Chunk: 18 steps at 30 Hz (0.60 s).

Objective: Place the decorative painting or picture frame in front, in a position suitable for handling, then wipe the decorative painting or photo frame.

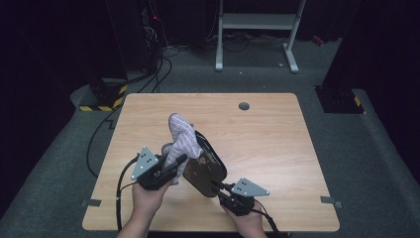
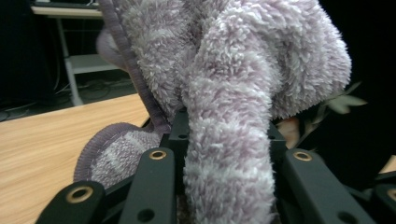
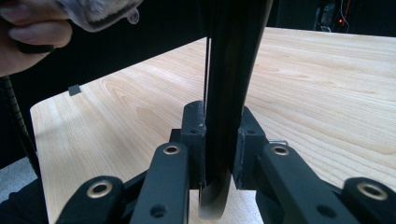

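A fluffy lilac striped cloth rises in a bunch over the near left part of the wooden table. My left gripper is shut on its lower end; in the left gripper view the cloth fills the space between the jaws of the left gripper. A dark oval plate with a printed pattern stands tilted on edge, and the cloth rests against its upper face. My right gripper is shut on the plate's near rim, as the right gripper view shows edge-on.
A round cable hole sits near the table's far edge. Beyond the table stand a white metal frame, floor cables and a yellow-black striped base. The person's left hand shows at upper left.
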Available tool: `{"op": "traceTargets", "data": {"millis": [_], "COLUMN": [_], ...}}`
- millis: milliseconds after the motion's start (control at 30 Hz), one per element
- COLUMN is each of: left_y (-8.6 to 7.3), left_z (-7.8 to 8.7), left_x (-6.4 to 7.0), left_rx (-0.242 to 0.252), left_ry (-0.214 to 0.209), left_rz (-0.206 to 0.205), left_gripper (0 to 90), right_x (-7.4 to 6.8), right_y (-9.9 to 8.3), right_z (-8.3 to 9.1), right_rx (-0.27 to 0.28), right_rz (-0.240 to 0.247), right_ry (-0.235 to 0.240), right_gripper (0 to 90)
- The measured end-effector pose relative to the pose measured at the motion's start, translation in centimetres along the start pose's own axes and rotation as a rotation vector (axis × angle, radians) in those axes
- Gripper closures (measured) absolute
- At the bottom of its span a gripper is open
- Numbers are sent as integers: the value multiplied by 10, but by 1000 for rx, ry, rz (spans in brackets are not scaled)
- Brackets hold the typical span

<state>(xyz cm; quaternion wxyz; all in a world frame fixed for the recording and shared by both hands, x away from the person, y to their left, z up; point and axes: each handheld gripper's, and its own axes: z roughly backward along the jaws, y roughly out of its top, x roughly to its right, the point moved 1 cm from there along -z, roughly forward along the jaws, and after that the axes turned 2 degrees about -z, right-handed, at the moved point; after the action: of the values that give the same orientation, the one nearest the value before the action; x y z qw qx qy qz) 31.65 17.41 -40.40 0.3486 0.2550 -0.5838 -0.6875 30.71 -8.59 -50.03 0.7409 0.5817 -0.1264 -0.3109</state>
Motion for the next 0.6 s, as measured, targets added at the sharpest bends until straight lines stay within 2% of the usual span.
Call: {"op": "traceTargets", "data": {"millis": [133, 233, 400, 600], "left_y": [5, 7, 2, -3], "left_z": [2, 2, 1, -3], "left_x": [16, 18, 4, -21], "left_rx": [14, 19, 15, -12], "left_ry": [-55, -58, -29, 42], "left_rz": [-20, -38, -21, 7], "left_gripper": [673, 672, 672, 673], "right_x": [-2, -3, -4, -5], "right_y": [1, 1, 2, 2], "right_z": [-1, -3, -5, -5], "right_rx": [-5, -3, -9, -8], "right_rz": [4, 5, 10, 1], "right_ry": [-5, -1, 2, 2], "right_gripper": [785, 786, 786, 786]}}
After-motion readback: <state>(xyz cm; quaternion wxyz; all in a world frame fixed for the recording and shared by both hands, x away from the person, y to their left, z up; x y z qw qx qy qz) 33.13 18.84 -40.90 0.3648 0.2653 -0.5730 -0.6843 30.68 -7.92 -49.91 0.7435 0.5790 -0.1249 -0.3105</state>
